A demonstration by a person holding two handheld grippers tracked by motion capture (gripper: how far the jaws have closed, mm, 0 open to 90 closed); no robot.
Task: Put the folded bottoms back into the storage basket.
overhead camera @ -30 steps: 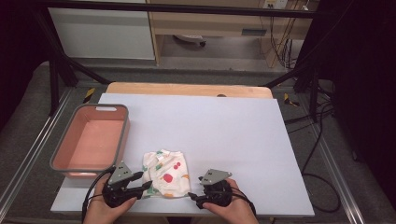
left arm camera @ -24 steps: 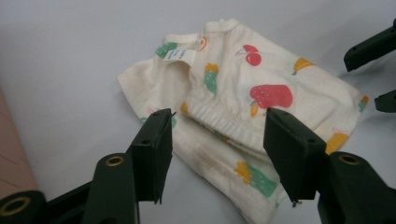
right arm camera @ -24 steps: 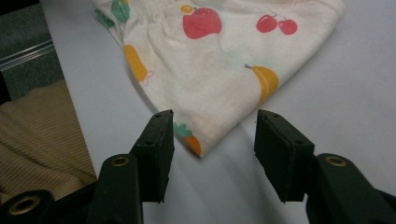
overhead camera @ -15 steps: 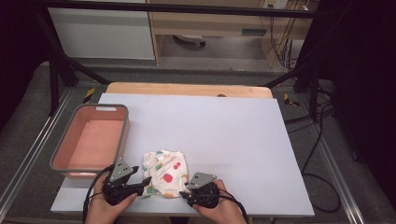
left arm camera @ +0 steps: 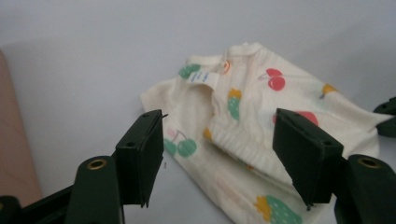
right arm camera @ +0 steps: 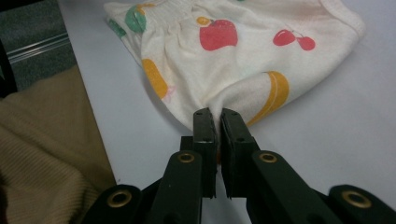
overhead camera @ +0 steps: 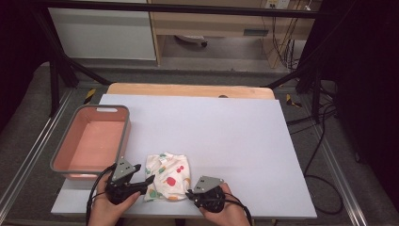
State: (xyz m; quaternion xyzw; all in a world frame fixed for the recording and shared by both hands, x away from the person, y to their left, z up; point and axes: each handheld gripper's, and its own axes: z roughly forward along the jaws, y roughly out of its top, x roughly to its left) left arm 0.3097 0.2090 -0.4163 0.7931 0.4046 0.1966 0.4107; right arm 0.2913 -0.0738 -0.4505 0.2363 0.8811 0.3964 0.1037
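Observation:
A small cream garment [overhead camera: 168, 176] printed with fruit lies crumpled near the front edge of the white table [overhead camera: 226, 136]. My left gripper [overhead camera: 148, 181] points at its left side. In the left gripper view its jaws [left arm camera: 222, 158] stand open and have just been widening, with the garment [left arm camera: 261, 107] lying between and beyond them, untouched by the pads. My right gripper [overhead camera: 190, 194] is at the garment's front right corner. Its jaws [right arm camera: 217, 114] have just closed and pinch a fold of the garment's [right arm camera: 233, 42] edge.
An empty pink tray [overhead camera: 126, 136] sits at the table's left, just beyond my left hand. A wooden board [overhead camera: 188, 89] edges the far side. Tan cloth [right arm camera: 42, 158] hangs below the table's front edge in the right gripper view. Cables [overhead camera: 324, 141] trail on the floor to the right.
My right gripper slid left to the garment's corner and its jaws shut on the fabric. The left gripper stayed in place beside the garment.

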